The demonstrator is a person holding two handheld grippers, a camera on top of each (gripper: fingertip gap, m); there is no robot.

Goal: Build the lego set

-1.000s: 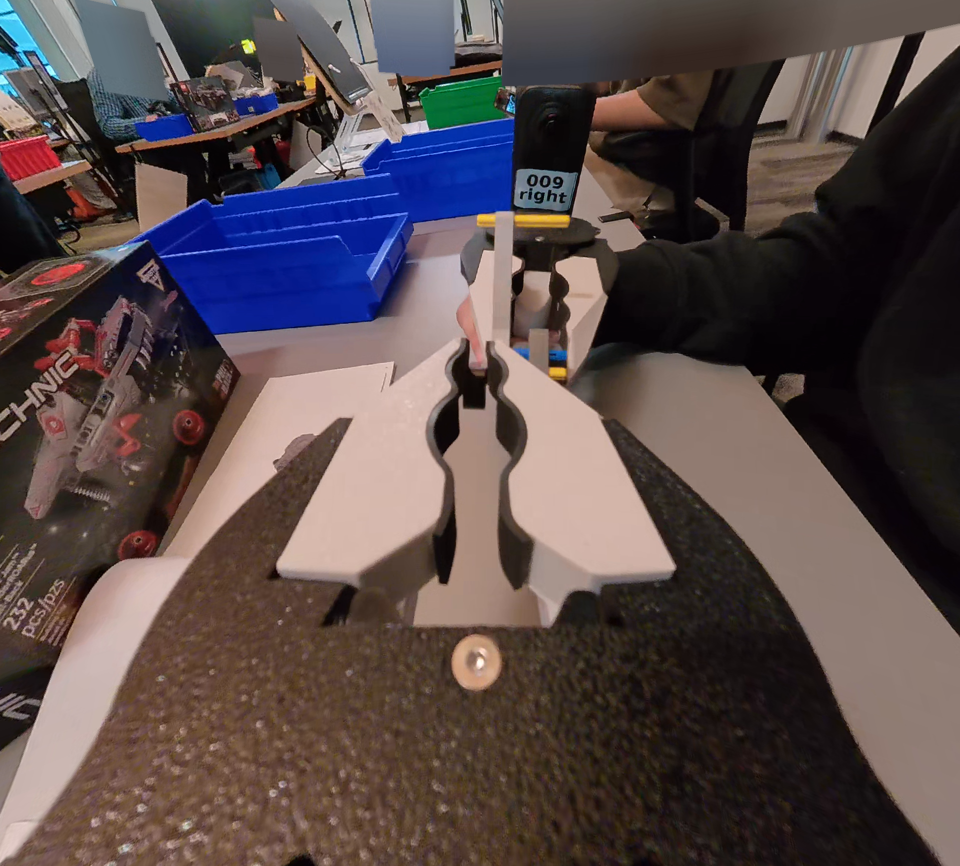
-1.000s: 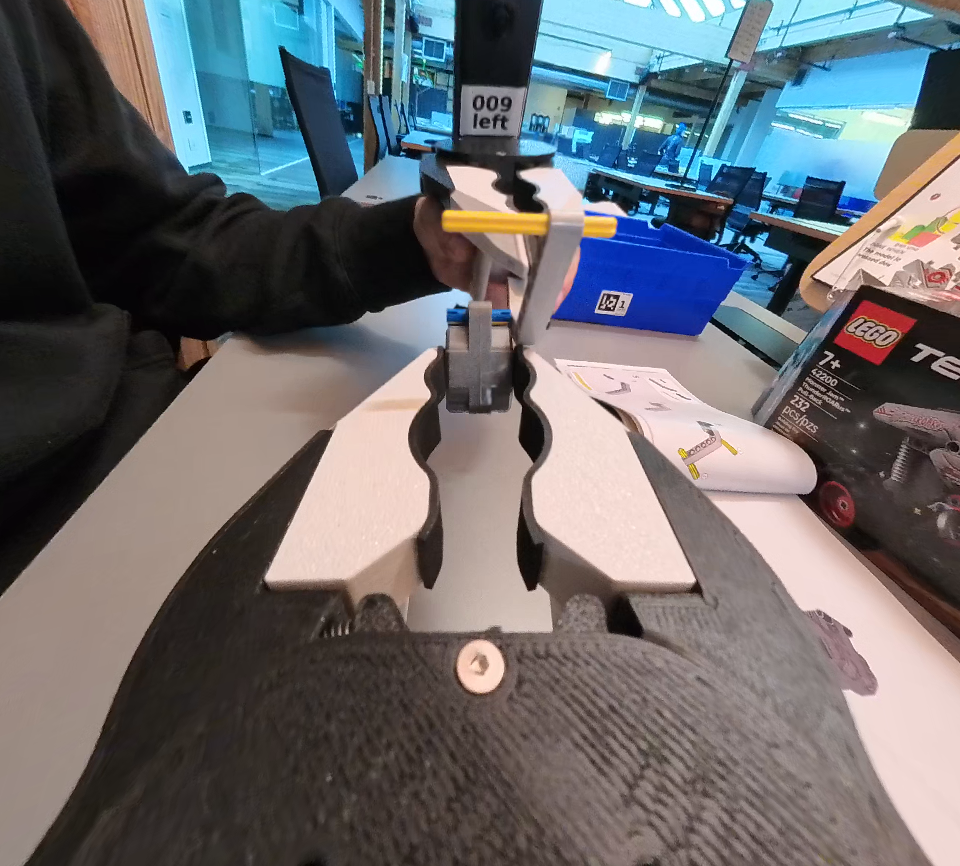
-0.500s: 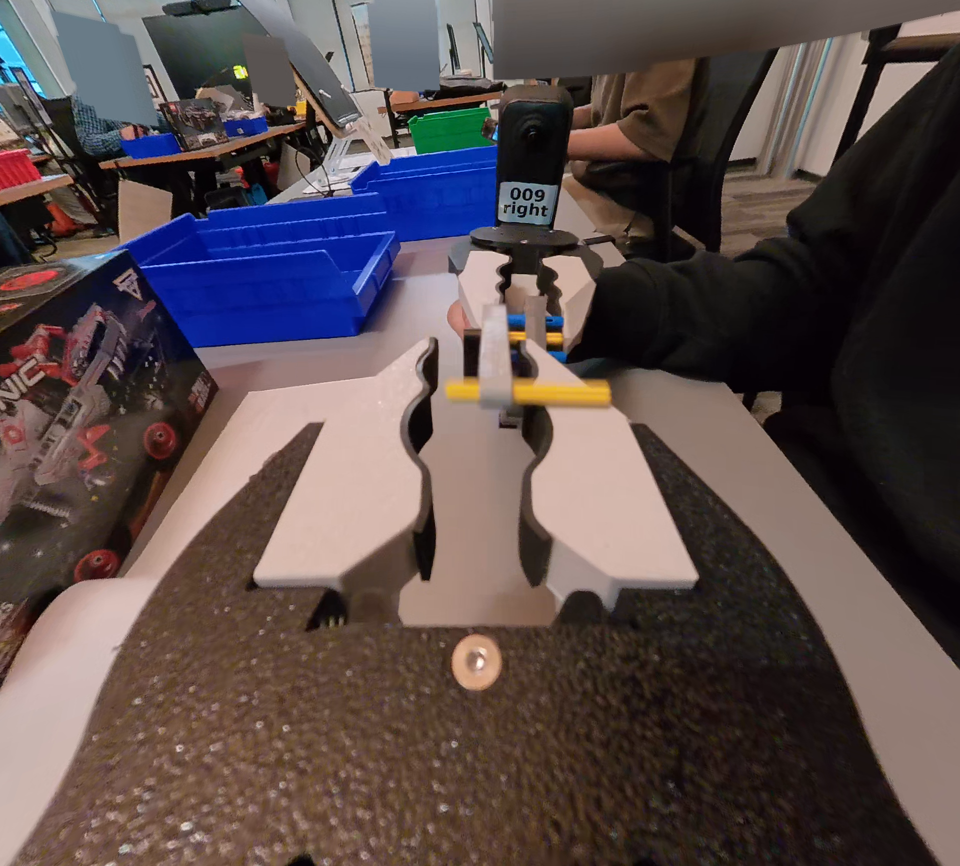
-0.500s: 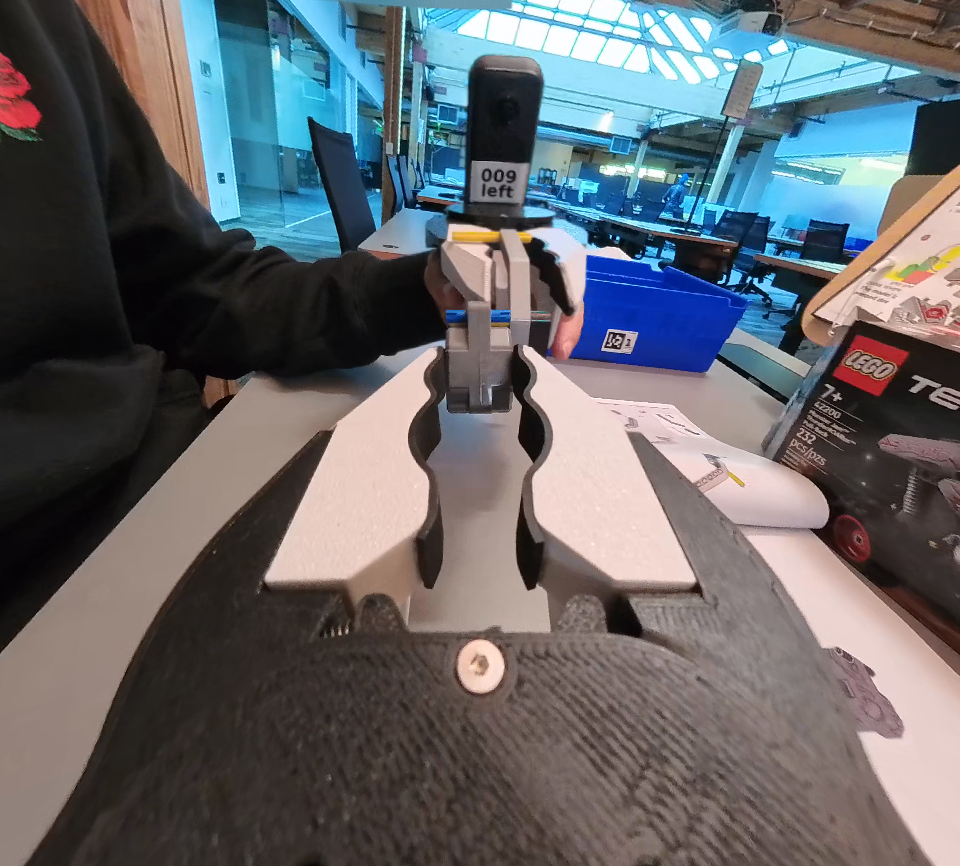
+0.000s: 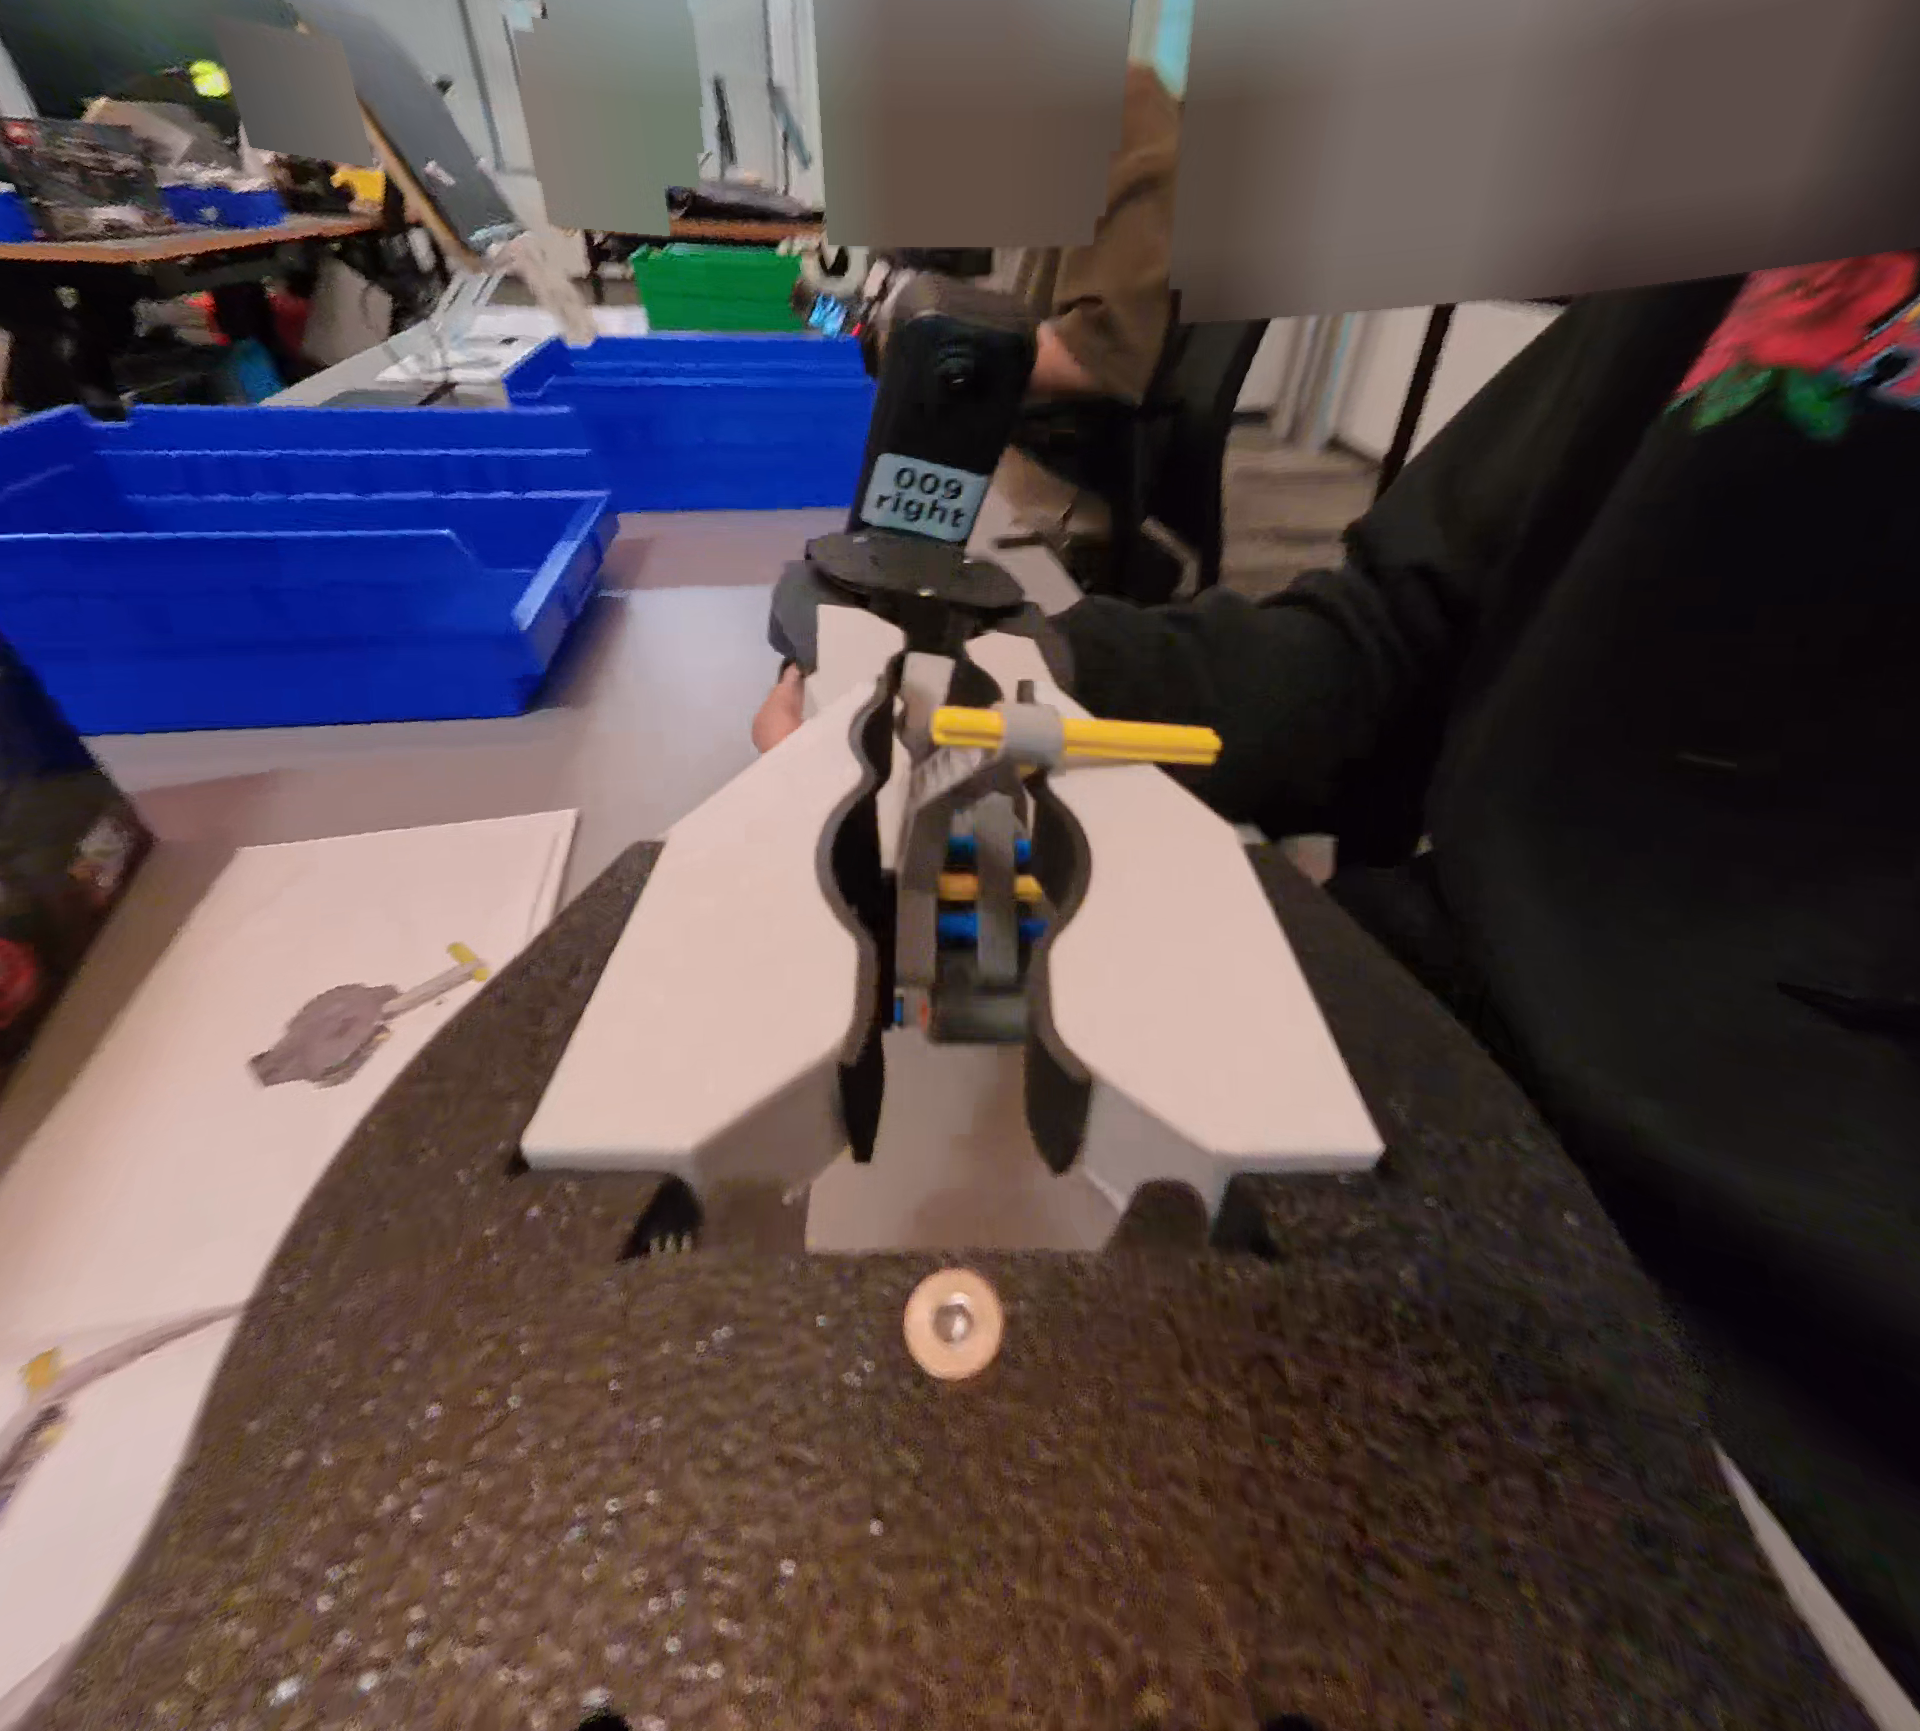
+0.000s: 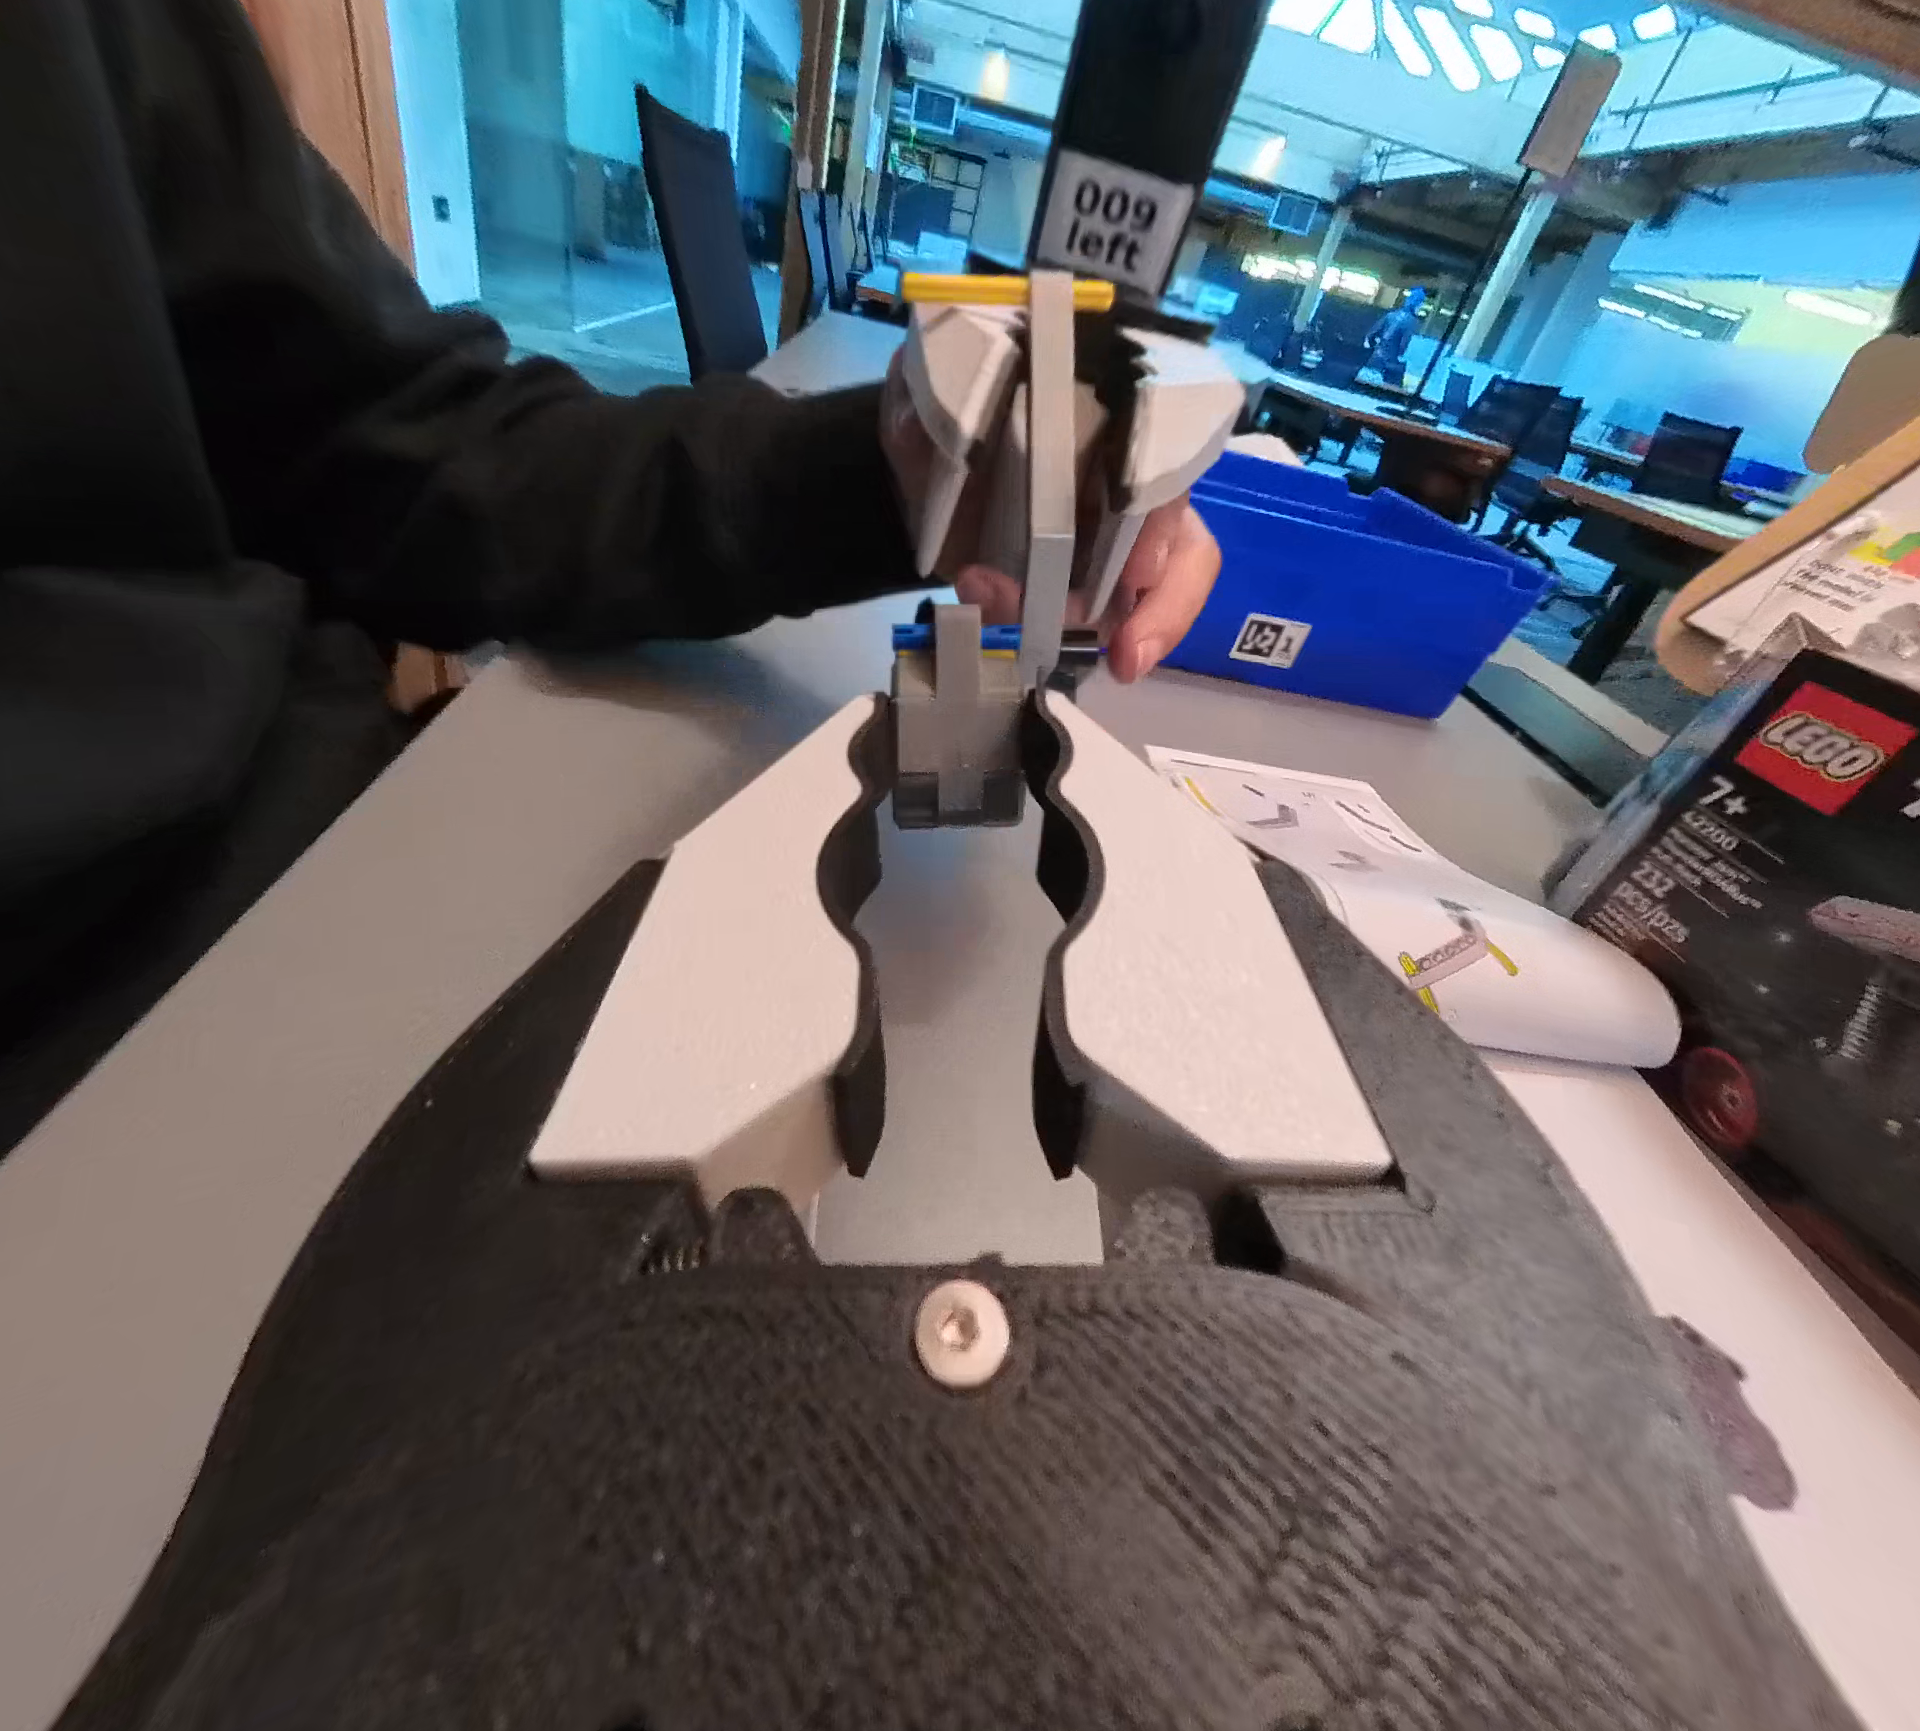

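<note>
Right tongs level above the surface, clamped on grey lego assembly. Left tongs opposite, apart, straddling its beam.

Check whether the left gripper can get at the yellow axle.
Probably yes: the left gripper is open, the yellow axle stands clear at its fingertips; the right gripper grips only the grey block below.

Black textured tool body, pale grey fingers, one screw, apparently black sleeves.
</note>
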